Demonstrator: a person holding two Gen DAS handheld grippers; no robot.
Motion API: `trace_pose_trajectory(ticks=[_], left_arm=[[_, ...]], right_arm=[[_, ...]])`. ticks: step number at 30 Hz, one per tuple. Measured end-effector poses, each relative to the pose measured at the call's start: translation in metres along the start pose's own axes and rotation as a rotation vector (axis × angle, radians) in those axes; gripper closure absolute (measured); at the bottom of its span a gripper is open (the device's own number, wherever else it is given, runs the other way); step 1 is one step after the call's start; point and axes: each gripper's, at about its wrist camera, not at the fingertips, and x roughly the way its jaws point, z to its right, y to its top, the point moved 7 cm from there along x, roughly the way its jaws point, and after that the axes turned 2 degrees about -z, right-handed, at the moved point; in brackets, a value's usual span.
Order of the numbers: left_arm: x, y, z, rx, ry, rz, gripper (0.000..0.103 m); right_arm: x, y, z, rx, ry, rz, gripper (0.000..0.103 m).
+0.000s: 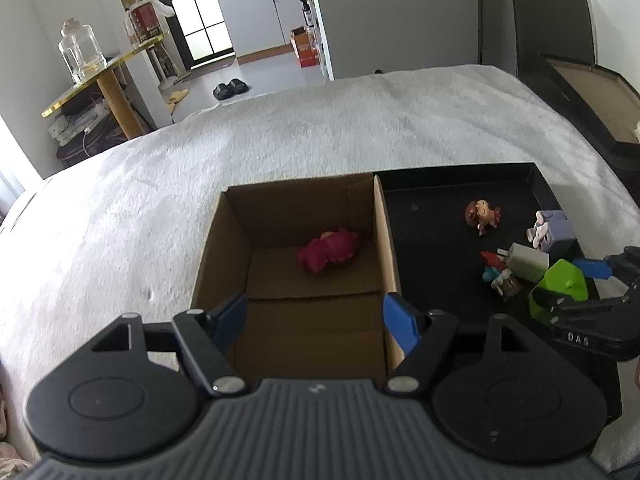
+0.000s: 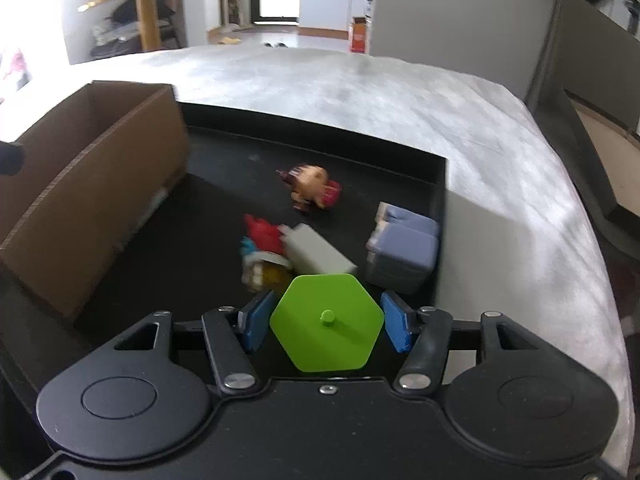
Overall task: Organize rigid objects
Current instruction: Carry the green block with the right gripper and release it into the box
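Observation:
My right gripper (image 2: 326, 322) is shut on a green hexagonal block (image 2: 326, 322), over the near end of a black tray (image 2: 224, 152); it also shows in the left wrist view (image 1: 560, 284). On the tray lie a white charger (image 2: 320, 254), a red-and-blue figure (image 2: 262, 248), a brown figure (image 2: 314, 188) and a lavender toy (image 2: 404, 248). My left gripper (image 1: 314, 318) is open and empty over the near edge of a cardboard box (image 1: 218, 240), which holds a pink toy (image 1: 330, 250).
Box and tray sit side by side on a white fuzzy cover (image 1: 160, 184). A gold side table with a glass jar (image 1: 80, 54) stands at far left. A dark open case (image 1: 592, 104) lies at far right.

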Motion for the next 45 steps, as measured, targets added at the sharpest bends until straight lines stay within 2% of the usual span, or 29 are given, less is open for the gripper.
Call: trace_pose_trajectory(ticks=[5,11,26,33,37,40,45], left_arm=[[0.003,-0.003,-0.013,-0.042,-0.013,-0.015,0.029],[0.009,-0.010,-0.036,-0.102,-0.029,-0.043,0.029],[0.006,-0.028,-0.106,-0.303,-0.093,0.035,0.029],[0.005,-0.038,-0.126,-0.333,-0.129,0.060,0.030],[0.008,-0.046,-0.132,-0.342,-0.162,0.073,0.036],[0.012,-0.051,-0.133,-0.343,-0.198,0.067,0.047],[0.021,-0.058,-0.136,-0.354,-0.242,0.050,0.071]], right_arm=[[-0.006,0.007,-0.008,0.001,0.018,0.007,0.046],[-0.016,0.035,-0.020,-0.010,0.010,0.030,0.046],[-0.043,0.075,-0.071,-0.024,-0.026,0.071,0.046],[-0.054,0.095,-0.108,-0.055,-0.026,0.102,0.046],[-0.056,0.107,-0.125,-0.083,-0.034,0.117,0.046],[-0.056,0.115,-0.138,-0.100,-0.035,0.120,0.046],[-0.052,0.129,-0.162,-0.148,-0.036,0.129,0.046]])
